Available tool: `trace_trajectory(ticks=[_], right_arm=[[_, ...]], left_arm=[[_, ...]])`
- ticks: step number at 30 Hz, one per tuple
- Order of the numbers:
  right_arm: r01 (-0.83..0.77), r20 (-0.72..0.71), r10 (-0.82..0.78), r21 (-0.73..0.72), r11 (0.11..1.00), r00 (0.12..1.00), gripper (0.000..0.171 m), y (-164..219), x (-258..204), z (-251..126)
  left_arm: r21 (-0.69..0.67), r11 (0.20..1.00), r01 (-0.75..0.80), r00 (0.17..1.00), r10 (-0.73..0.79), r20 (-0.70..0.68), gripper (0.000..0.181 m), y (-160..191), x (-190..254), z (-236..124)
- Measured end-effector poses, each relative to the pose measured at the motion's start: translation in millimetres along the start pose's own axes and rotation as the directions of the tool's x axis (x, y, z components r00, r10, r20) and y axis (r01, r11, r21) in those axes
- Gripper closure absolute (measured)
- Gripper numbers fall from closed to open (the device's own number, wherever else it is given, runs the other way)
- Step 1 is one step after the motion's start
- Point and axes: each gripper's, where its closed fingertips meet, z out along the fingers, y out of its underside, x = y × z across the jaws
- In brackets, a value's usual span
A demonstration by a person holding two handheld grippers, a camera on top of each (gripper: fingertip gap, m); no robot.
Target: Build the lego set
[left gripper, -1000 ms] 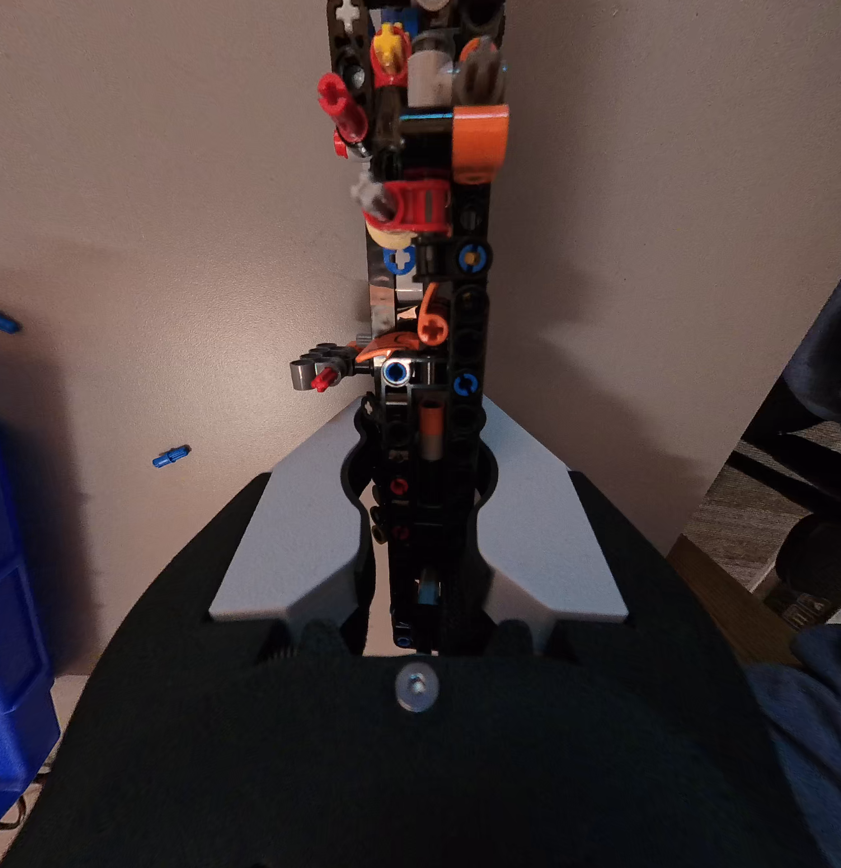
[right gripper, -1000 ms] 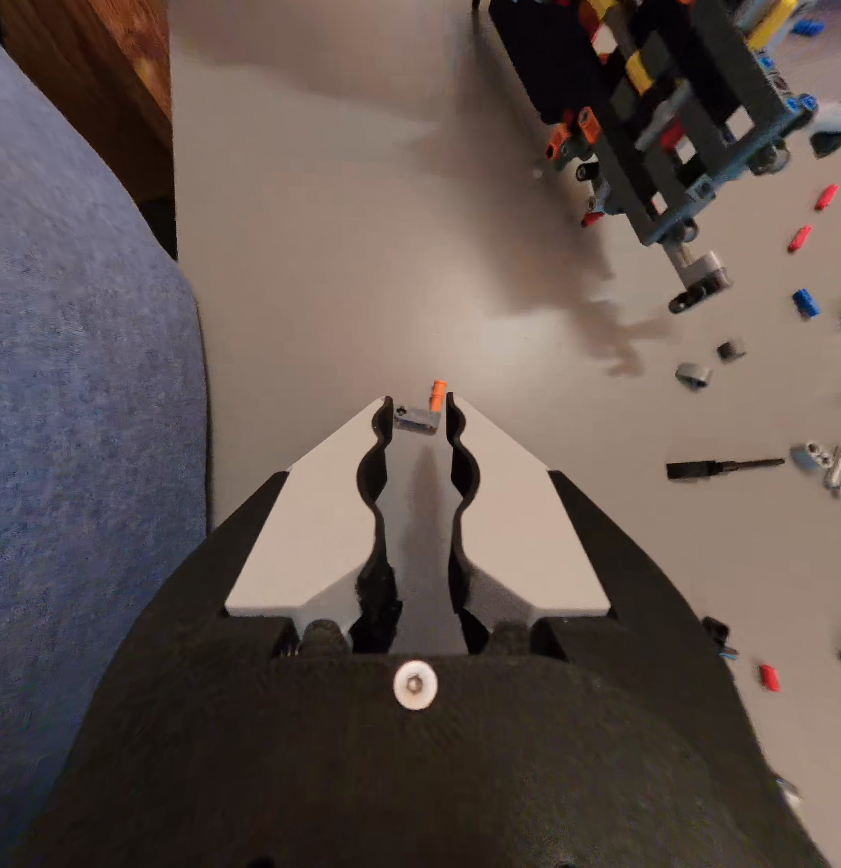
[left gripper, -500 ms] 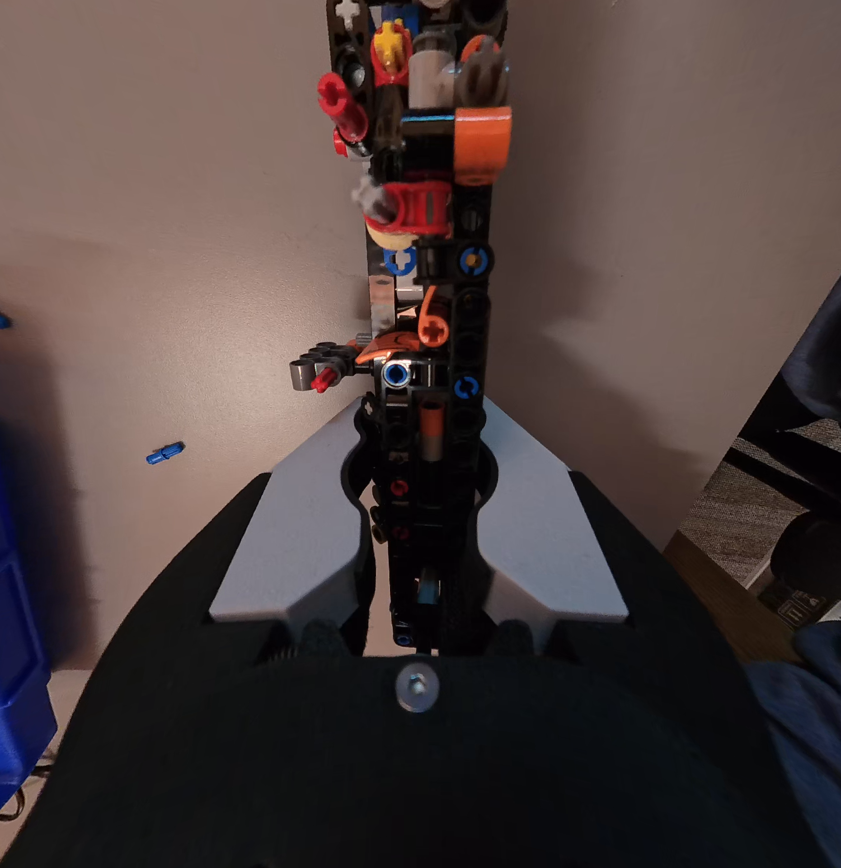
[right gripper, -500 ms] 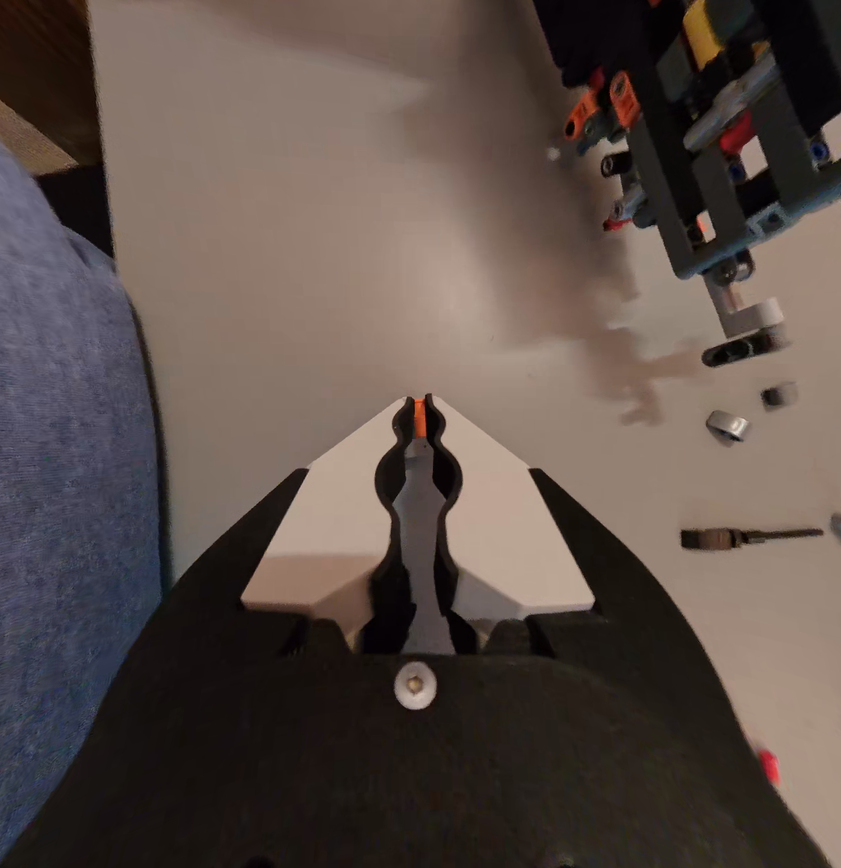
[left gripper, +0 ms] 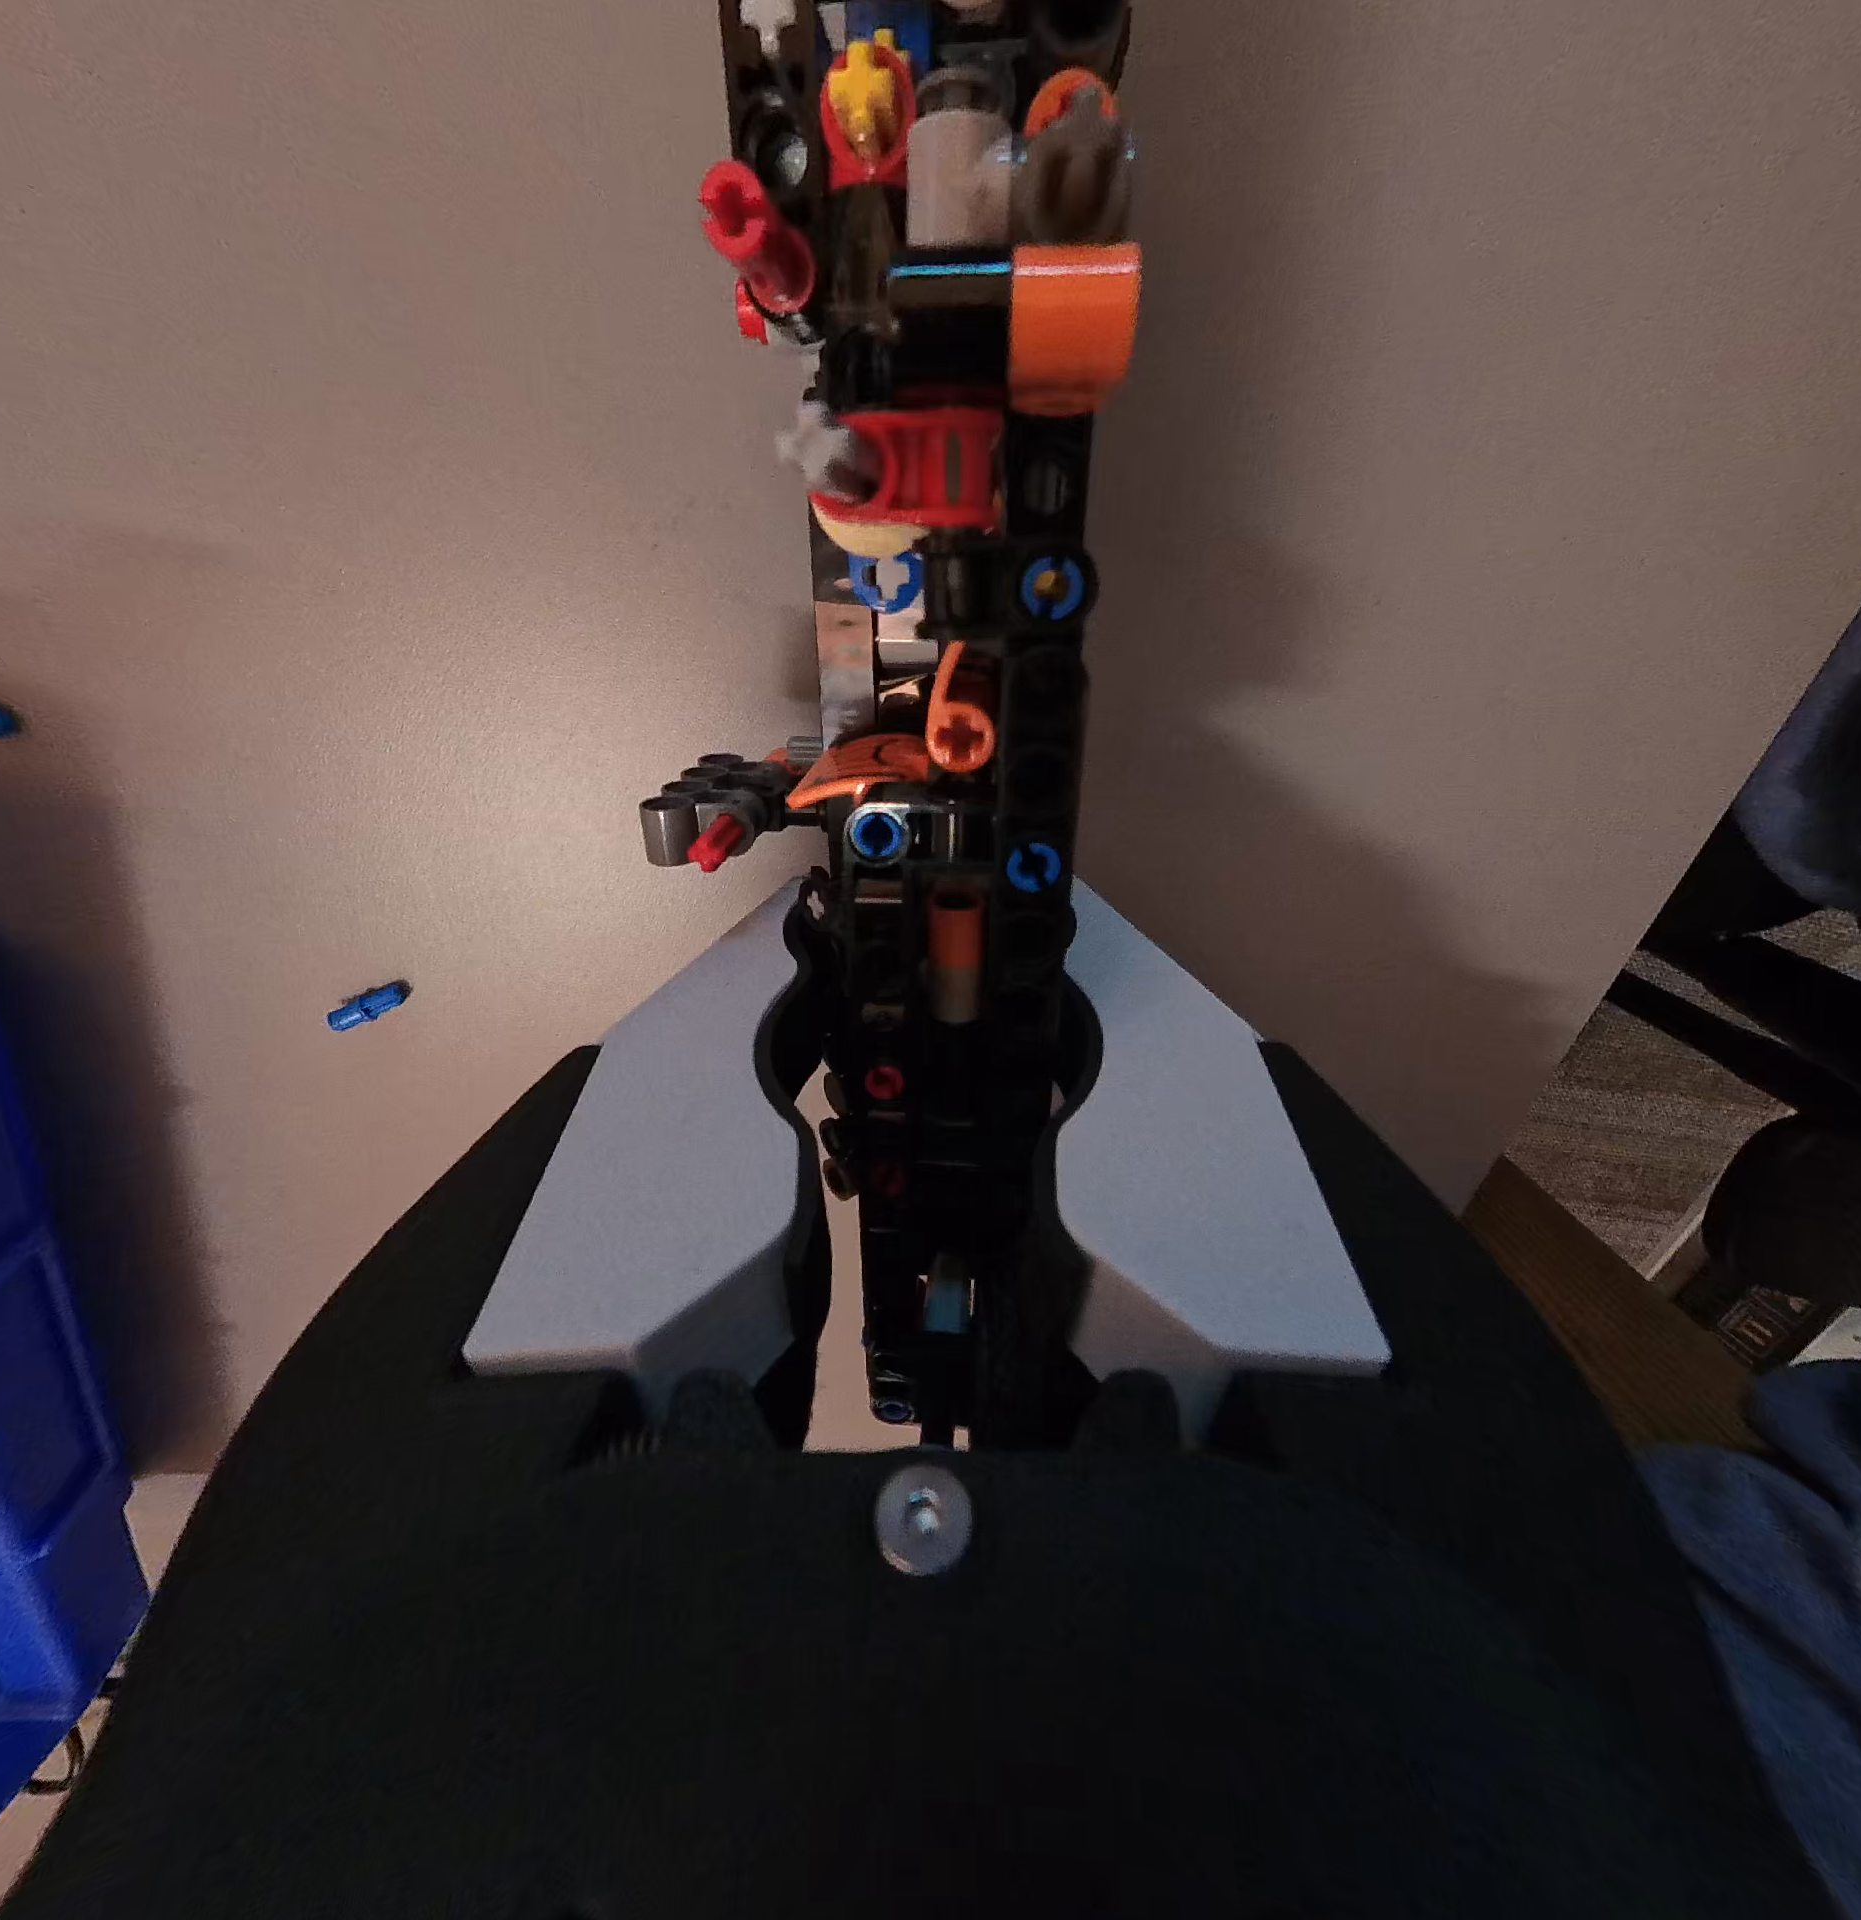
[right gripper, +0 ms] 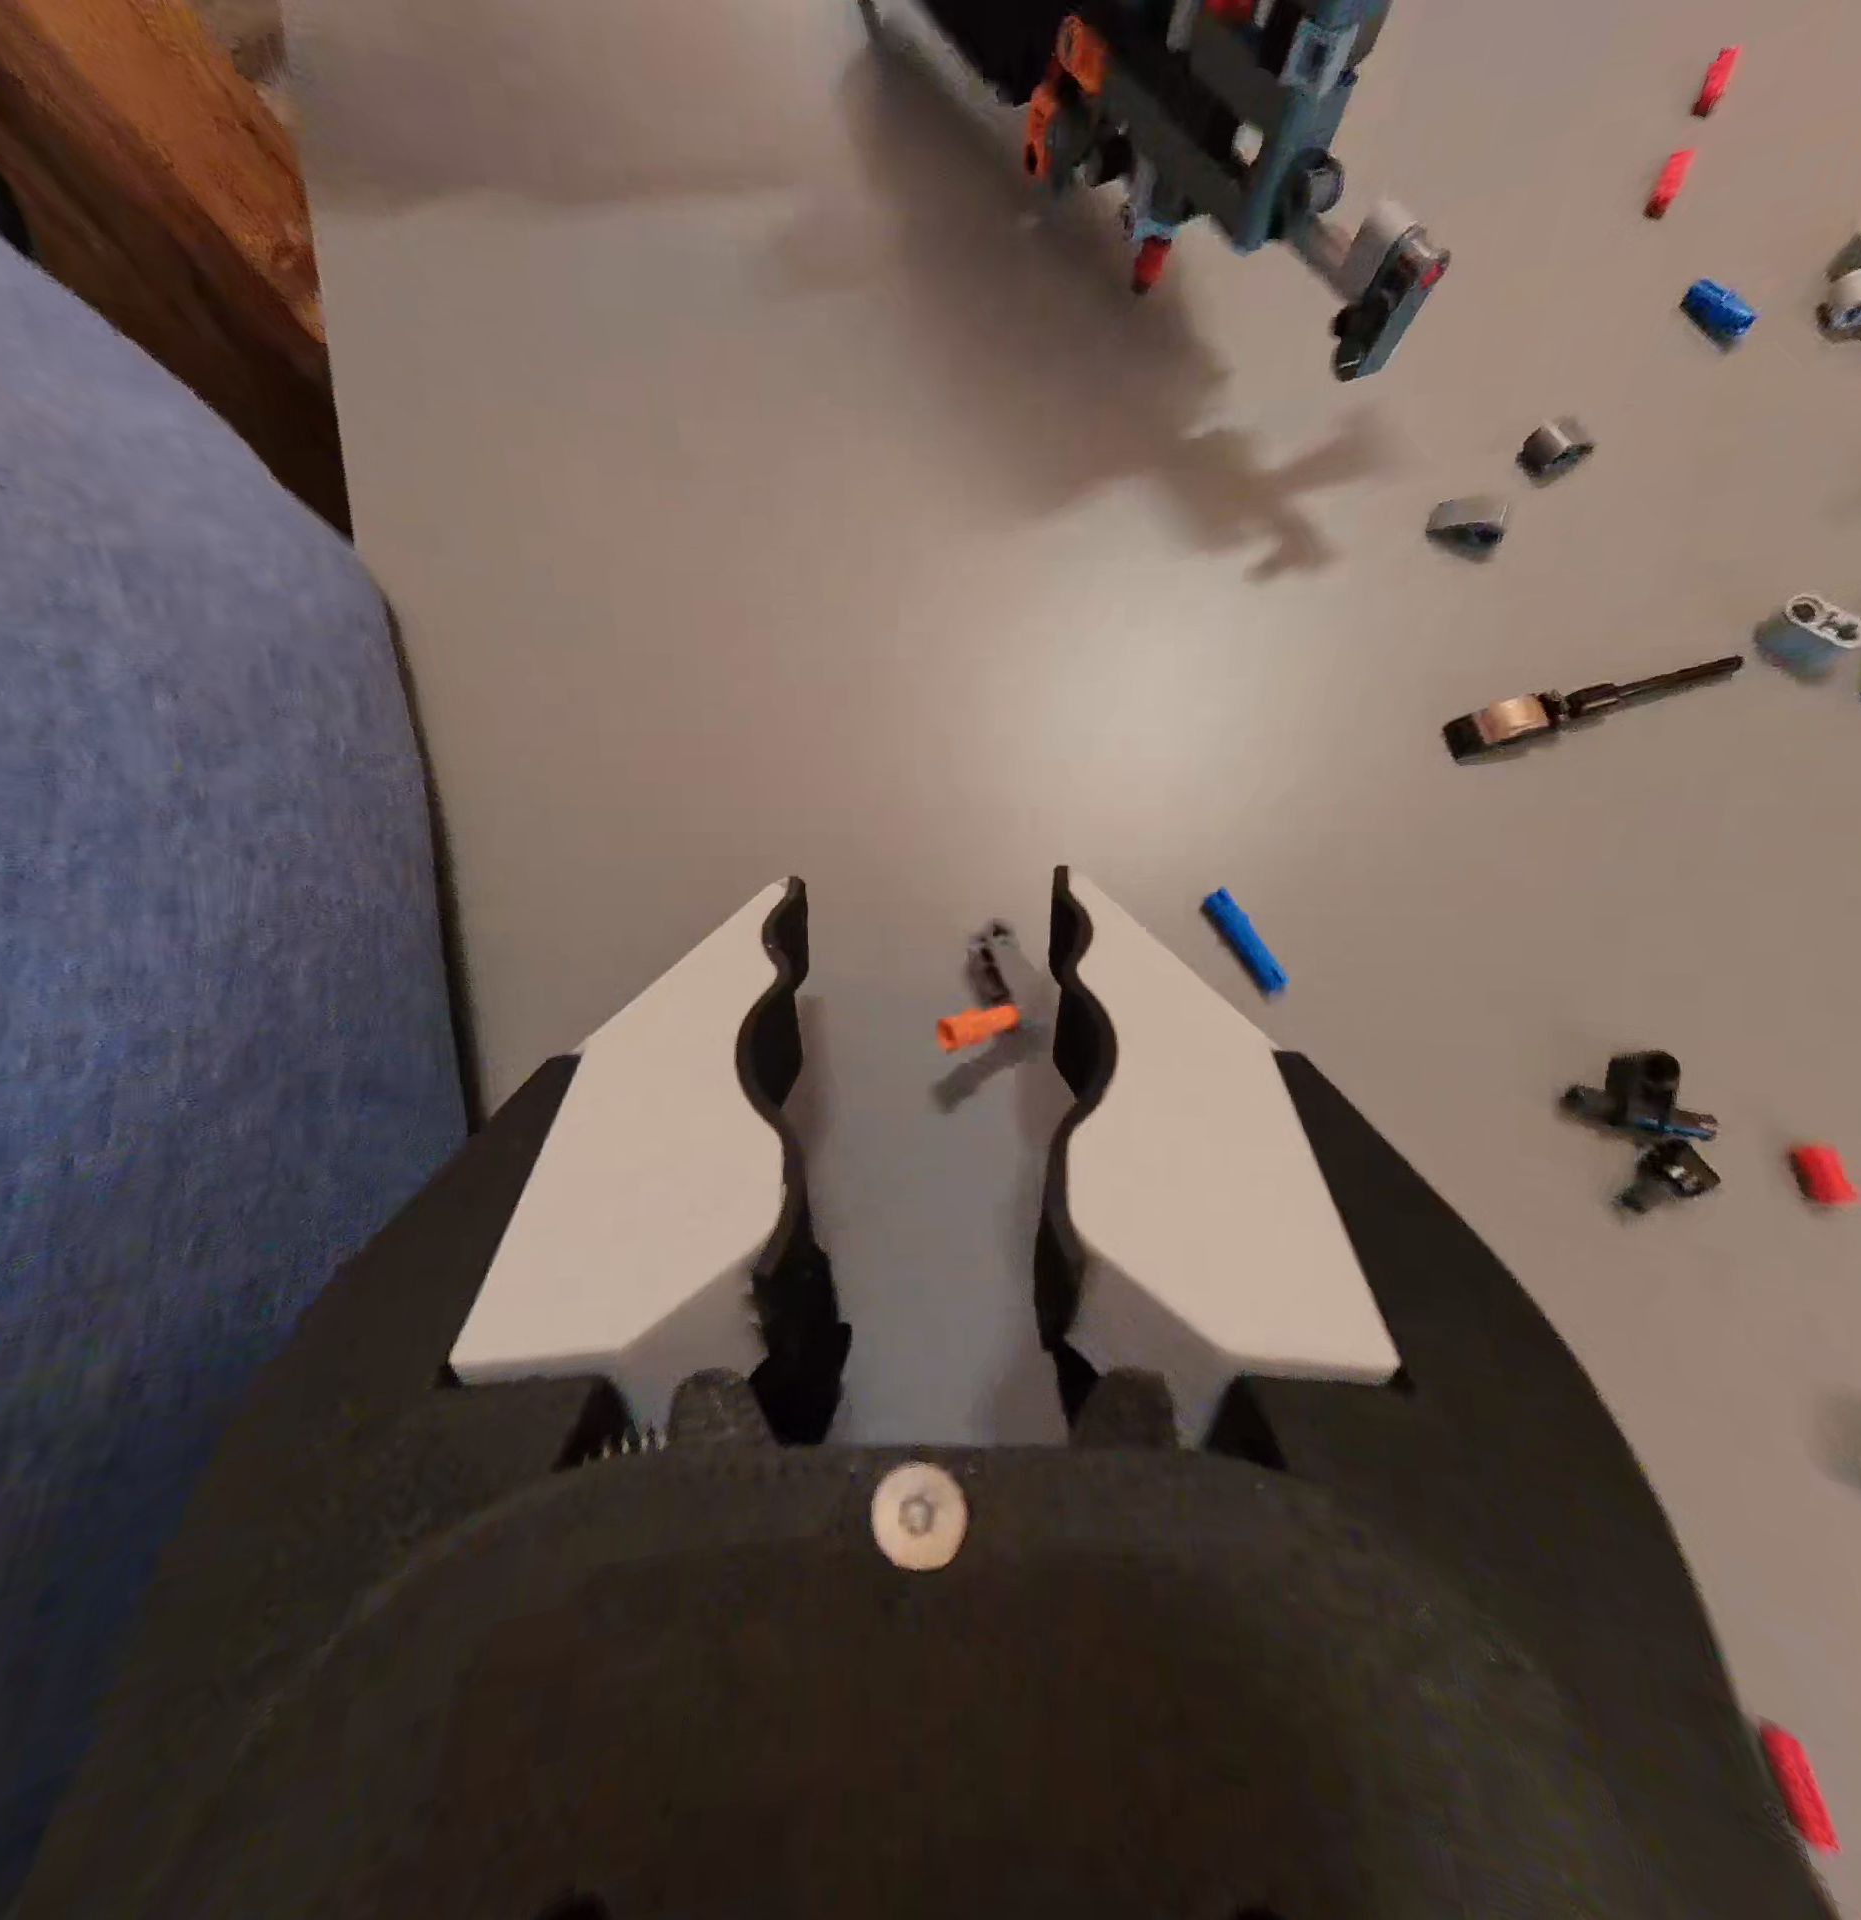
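The left hand-held gripper (left gripper: 931,997) is clamping the lower end of a partly built lego model (left gripper: 952,540), a tall black frame studded with red, orange, blue and yellow parts. The model is standing lengthwise between the jaws, and its long axis is running straight away from the left wrist camera, above the pale worktop (left gripper: 386,520). A loose blue pin (left gripper: 367,1008) is lying on the worktop off to the model's left.

The right hand-held gripper (right gripper: 926,904) is hovering over the worktop (right gripper: 801,520) with its jaws spread apart and nothing between them. Directly below the gap, a small piece is lying flat: a short orange pin (right gripper: 976,1029) joined to a dark grey connector (right gripper: 990,951). The two are forming a bent shape, the orange end pointing to the left jaw and the grey end pointing forward along the fingers. The piece is sitting nearer the right jaw than the left, and is not touching either.

In the right wrist view the model (right gripper: 1217,135) is appearing at the top, well apart from this piece. Other loose parts are scattered to the right, among them a blue pin (right gripper: 1244,940) just beside the right finger and a black axle (right gripper: 1591,707) farther off.

The right hand-held gripper is far the nearer of the two, so the pick-up seems to be its job, likely needing a slight shift to the right to centre the piece.
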Motion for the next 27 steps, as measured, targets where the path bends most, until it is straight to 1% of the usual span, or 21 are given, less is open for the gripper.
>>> trace_trajectory(ticks=[3,5,7,10,13,15,16,18,19,20,21,23,27], right_arm=[[0.051,-0.066,-0.056,-0.076,0.996,0.996,0.128,13,3,-9],[0.024,-0.126,-0.038,-0.117,0.993,0.991,0.136,29,14,-13],[0.015,-0.152,-0.037,-0.142,0.990,0.988,0.136,38,19,-15],[-0.026,-0.235,-0.010,-0.151,0.988,0.972,0.140,37,26,-16],[-0.095,-0.217,0.064,-0.136,0.986,0.974,0.149,37,22,-5],[-0.072,-0.217,0.045,-0.119,0.990,0.975,0.160,31,24,2],[-0.029,-0.201,0.004,-0.123,0.992,0.980,0.162,26,23,6],[0.091,-0.140,-0.105,-0.108,0.990,0.985,0.160,16,15,16],[0.103,-0.112,-0.114,-0.105,0.989,0.987,0.154,13,12,19],[0.082,-0.100,-0.092,-0.103,0.991,0.991,0.142,11,11,19],[0.059,-0.102,-0.069,-0.097,0.994,0.992,0.136,10,11,16],[0.026,-0.115,-0.036,-0.089,0.996,0.993,0.133,11,10,11],[-0.101,-0.184,0.081,-0.098,0.990,0.980,0.133,13,6,11]], left_arm=[[-0.004,1.000,0.009,1.000,-0.009,-0.003,0.145,0,0,0],[-0.007,1.000,0.014,1.000,-0.014,0.000,0.145,1,0,0],[-0.010,1.000,0.018,1.000,-0.018,0.000,0.145,1,0,0],[-0.015,1.000,0.027,1.000,-0.027,-0.001,0.145,1,0,0],[-0.021,0.999,0.034,0.999,-0.034,0.001,0.145,1,1,0],[-0.022,0.999,0.036,0.999,-0.036,0.001,0.145,1,1,0],[-0.023,0.999,0.037,0.999,-0.037,0.001,0.145,1,1,0],[-0.026,0.999,0.037,0.999,-0.037,-0.001,0.145,1,1,0],[-0.027,0.999,0.038,0.999,-0.038,-0.001,0.145,1,1,0],[-0.028,0.999,0.039,0.999,-0.039,-0.001,0.145,1,1,0],[-0.027,0.999,0.040,0.999,-0.040,0.000,0.145,1,1,0],[-0.022,0.999,0.040,0.999,-0.040,0.001,0.145,1,1,0],[-0.025,0.999,0.035,0.999,-0.035,-0.003,0.145,1,1,0]])
